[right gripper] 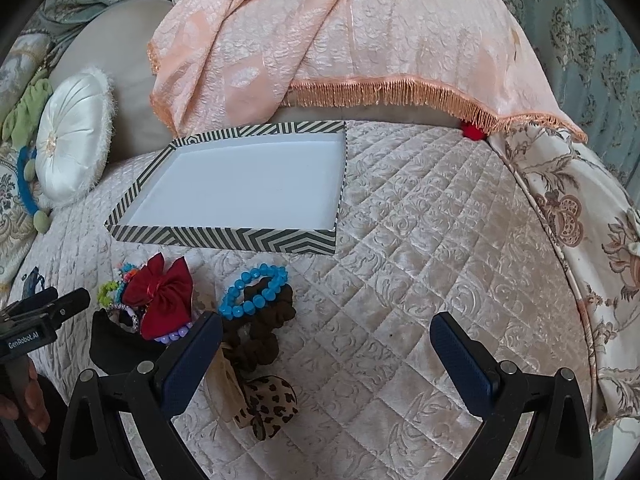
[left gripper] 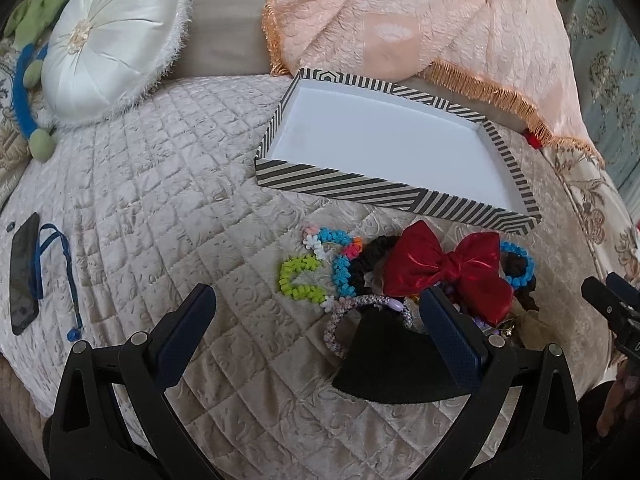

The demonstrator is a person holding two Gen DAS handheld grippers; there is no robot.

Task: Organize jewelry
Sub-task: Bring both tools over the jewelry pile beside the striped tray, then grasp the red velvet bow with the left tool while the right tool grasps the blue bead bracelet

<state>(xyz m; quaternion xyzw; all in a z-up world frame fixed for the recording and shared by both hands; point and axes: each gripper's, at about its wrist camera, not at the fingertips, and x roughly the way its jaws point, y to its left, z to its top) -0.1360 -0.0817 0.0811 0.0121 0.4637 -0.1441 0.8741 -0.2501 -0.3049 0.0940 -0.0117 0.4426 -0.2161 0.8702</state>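
A shallow striped box (left gripper: pixel 344 188) with a white empty inside lies on the quilted bed; it also shows in the right wrist view (right gripper: pixel 224 238). In front of it is a pile of accessories: a red bow (left gripper: pixel 444 268), a green bead bracelet (left gripper: pixel 298 278), blue bead bracelets (left gripper: pixel 344 276), a pinkish beaded band (left gripper: pixel 360 304) and a black pouch (left gripper: pixel 392 364). In the right wrist view I see the red bow (right gripper: pixel 160 292), a blue bead bracelet (right gripper: pixel 256 290), a brown scrunchie (right gripper: pixel 260 332) and a leopard bow (right gripper: pixel 268 404). My left gripper (left gripper: pixel 316 308) is open just before the pile. My right gripper (right gripper: pixel 326 330) is open, right of the pile.
A round white cushion (left gripper: pixel 116 40) and a peach fringed throw (left gripper: pixel 400 20) lie behind the box. A phone (left gripper: pixel 24 272) with a blue strap lies at the far left. The quilted bedspread (right gripper: pixel 420 240) stretches right of the box.
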